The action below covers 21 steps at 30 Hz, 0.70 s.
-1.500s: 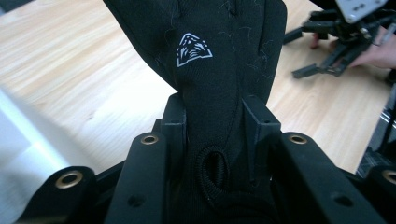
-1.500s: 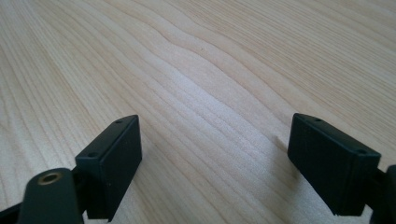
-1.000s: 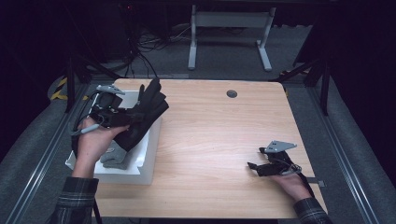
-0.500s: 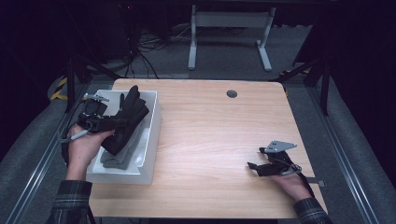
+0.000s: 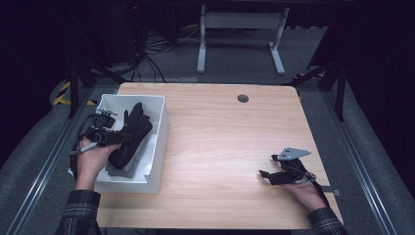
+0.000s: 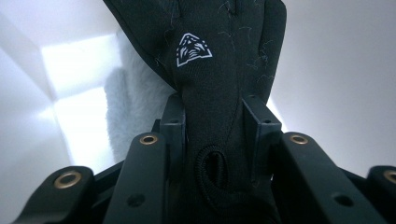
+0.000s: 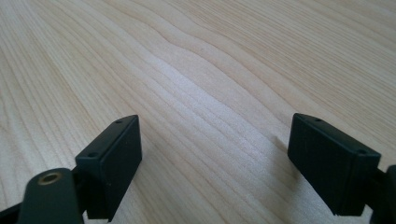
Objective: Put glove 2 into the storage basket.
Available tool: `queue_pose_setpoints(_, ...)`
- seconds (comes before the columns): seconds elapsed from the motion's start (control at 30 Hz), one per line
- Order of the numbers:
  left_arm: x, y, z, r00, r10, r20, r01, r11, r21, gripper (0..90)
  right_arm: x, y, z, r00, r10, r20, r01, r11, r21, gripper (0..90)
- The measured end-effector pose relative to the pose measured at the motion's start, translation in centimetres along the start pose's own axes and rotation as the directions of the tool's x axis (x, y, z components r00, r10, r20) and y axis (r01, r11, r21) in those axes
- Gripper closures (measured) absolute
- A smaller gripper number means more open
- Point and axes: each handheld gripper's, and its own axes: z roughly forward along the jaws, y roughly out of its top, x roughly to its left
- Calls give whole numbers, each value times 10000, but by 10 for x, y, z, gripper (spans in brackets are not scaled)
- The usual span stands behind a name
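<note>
Left gripper (image 5: 110, 137) fingers (image 6: 259, 135) clamp a black glove (image 6: 219, 70) over the white bin (image 5: 159, 127); right gripper (image 7: 215, 163) fingers gape wide, empty.

One sign, no readable words

The black glove (image 6: 219, 84) carries a small white triangular logo with line pattern inside; it has no letters or numbers that can be read.

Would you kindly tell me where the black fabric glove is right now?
In the high view, the black fabric glove sits at the table's left, clamped in the left hand-held gripper inside the white rectangular bin.
</note>
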Motion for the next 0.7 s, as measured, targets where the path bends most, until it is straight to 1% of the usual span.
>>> queue_pose_setpoints(0.13, 3, -3, 8, 10000, -75, 33, 75, 9997, 214, 656, 0, 0, 0, 10000, 0, 1, 0, 10000, -1, 181)
queue_pose_setpoints(0.23, 4, -5, 12, 9998, -146, -122, 148, 9998, 150, 623, 0, 0, 0, 10000, -16, 11, 16, 10000, -8, 181)
queue_pose_setpoints(0.3, 4, -5, 13, 9997, -106, -213, 110, 9997, 214, 564, 0, 0, 0, 10000, -21, 9, 21, 10000, -10, 181)
queue_pose_setpoints(0.43, 3, -3, 12, 9977, -74, -670, 85, 9998, 161, 402, 0, 0, 0, 10000, -11, 11, 11, 10000, -8, 181)
queue_pose_setpoints(0.47, 2, -2, 11, 9968, -53, -793, 61, 9999, 100, 365, 0, 0, 0, 10000, -15, 9, 15, 10000, -8, 181)
queue_pose_setpoints(0.57, 1, 0, 8, 9961, -71, -878, 61, 9999, -119, 266, 0, 0, 0, 10000, -14, 13, 14, 10000, -7, 181)
queue_pose_setpoints(0.6, 0, 1, 6, 9949, -56, -1004, 35, 9998, -212, 230, 0, 0, 0, 10000, -14, 12, 14, 10000, -8, 181)
queue_pose_setpoints(0.67, -1, 2, 3, 9948, -10, -1017, -33, 9991, -424, 191, 0, 0, 0, 10000, -16, 9, 16, 10000, -9, 181)
queue_pose_setpoints(0.7, -3, 3, 0, 9949, -1, -1006, -50, 9987, -507, 185, 0, 0, 0, 10000, -19, 8, 19, 10000, -11, 181)
